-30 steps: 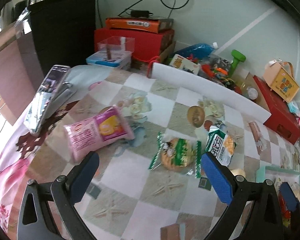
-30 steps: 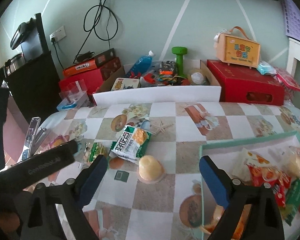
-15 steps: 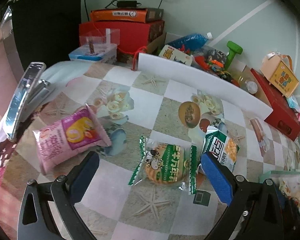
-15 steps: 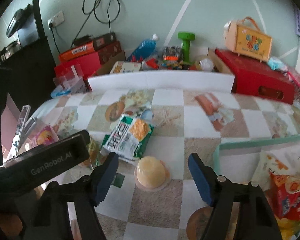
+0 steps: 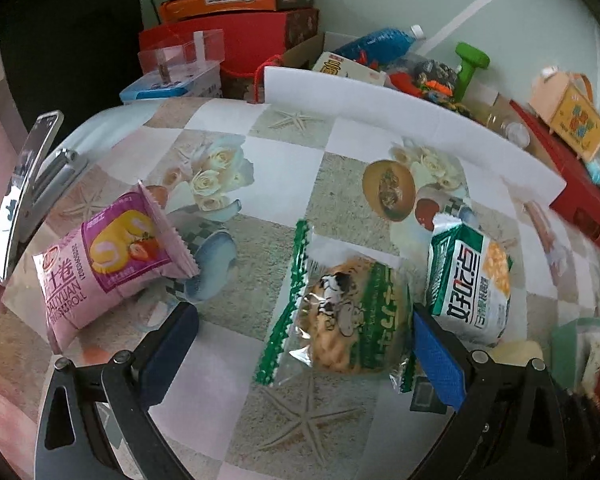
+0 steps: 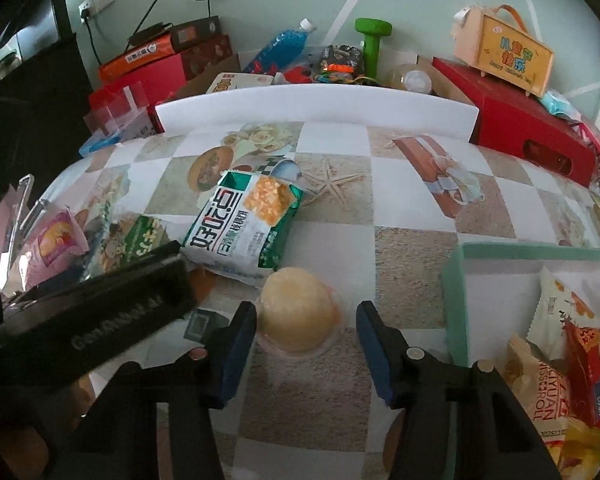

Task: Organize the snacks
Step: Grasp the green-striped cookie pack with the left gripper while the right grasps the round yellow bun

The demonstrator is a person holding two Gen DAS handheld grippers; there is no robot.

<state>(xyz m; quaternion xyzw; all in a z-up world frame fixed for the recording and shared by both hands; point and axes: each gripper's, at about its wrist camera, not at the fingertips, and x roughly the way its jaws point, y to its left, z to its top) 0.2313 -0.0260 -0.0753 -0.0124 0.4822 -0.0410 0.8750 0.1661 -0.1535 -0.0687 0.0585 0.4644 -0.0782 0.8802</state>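
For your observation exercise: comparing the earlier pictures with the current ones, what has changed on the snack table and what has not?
Both tools came down closer to the table. The right tool is closing, its jaws now flanking the jelly cup without pressing it. The left tool stays wide open over the green cookie packet. No snack has shifted; nothing is held.

Light was soft daylight, brightest at the left edge of the tablecloth, where the print washed out pink-white. Glare sat on the cookie packet. Shadows stayed faint and short. Fisheye bending curved the white board; corners went black. The left gripper's body looked dark and slightly smeared.
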